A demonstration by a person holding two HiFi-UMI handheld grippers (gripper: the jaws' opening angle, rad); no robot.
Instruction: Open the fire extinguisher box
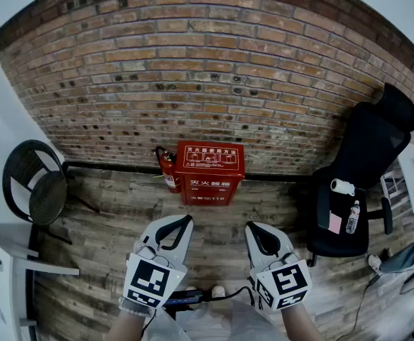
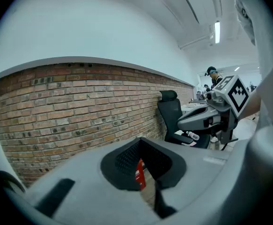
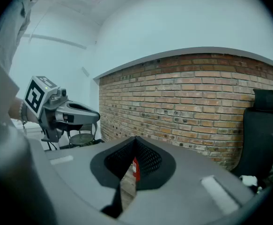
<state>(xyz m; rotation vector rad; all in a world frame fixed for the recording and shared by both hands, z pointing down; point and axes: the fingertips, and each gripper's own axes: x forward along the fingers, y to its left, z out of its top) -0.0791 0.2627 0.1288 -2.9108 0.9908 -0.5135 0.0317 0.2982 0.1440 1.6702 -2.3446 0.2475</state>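
Observation:
The red fire extinguisher box stands shut on the wooden floor against the brick wall. A red extinguisher stands beside it on the left. My left gripper and right gripper are held side by side, well short of the box and apart from it. Both are shut with nothing between their jaws. In the left gripper view the left gripper has its tips together, and a red sliver of the box shows through the gap below them. The right gripper frames the same box.
A black office chair stands at the right with a bottle and a white roll on its seat. A black round chair stands at the left by a white table. A cable lies on the floor near my feet.

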